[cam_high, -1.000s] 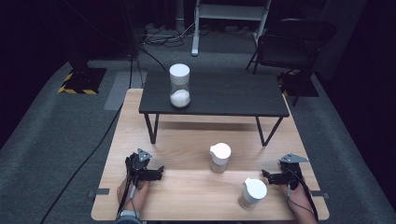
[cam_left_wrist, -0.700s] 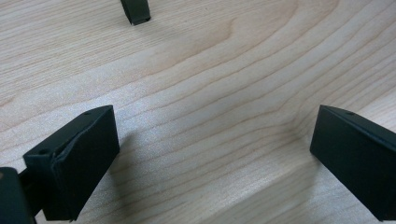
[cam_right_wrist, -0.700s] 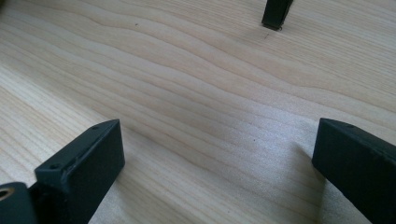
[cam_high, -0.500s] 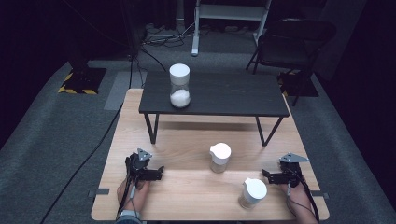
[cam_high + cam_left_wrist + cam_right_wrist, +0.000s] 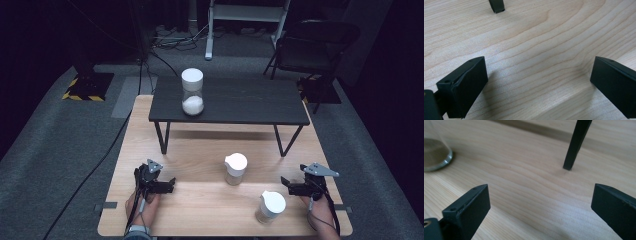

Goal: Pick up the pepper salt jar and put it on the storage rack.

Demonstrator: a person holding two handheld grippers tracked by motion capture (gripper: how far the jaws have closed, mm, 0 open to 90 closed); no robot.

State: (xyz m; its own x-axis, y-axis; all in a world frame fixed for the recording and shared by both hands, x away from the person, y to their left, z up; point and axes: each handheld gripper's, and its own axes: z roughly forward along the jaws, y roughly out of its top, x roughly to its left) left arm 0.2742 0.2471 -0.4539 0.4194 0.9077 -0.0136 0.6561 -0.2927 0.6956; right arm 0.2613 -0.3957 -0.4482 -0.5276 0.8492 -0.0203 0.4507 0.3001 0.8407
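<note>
Nothing appears to have been picked up yet, so by the look of things all of the handling lies ahead. Nearest the person, the left gripper (image 5: 169,185) rests low on the pale wooden desk (image 5: 200,210) at about 8 o'clock, its jaws spread wide over bare grain; the left gripper view shows two matte black, blocky pads with only wood between them. At about 4 o'clock the right gripper (image 5: 286,184) sits just as low, jaws likewise gaping and empty, pointing inward. Just beside it, toward 5 o'clock, stands the near jar (image 5: 270,207), a small clear glass vessel with a smooth white spouted lid, upright and apart from the gripper. A little farther in, near the desk's middle, the second jar (image 5: 235,169) of the same make stands upright; its rounded glass base (image 5: 435,155) shows at the left edge of the right gripper view, holding something brownish. Neither jar is touched. Beyond them, toward 12 o'clock, a low dark shelf (image 5: 240,102) on thin black metal legs (image 5: 575,145) spans the desk, flat and matte. On its left part stands an hourglass (image 5: 192,92) with a white cap and white sand pooled in the lower bulb.
</note>
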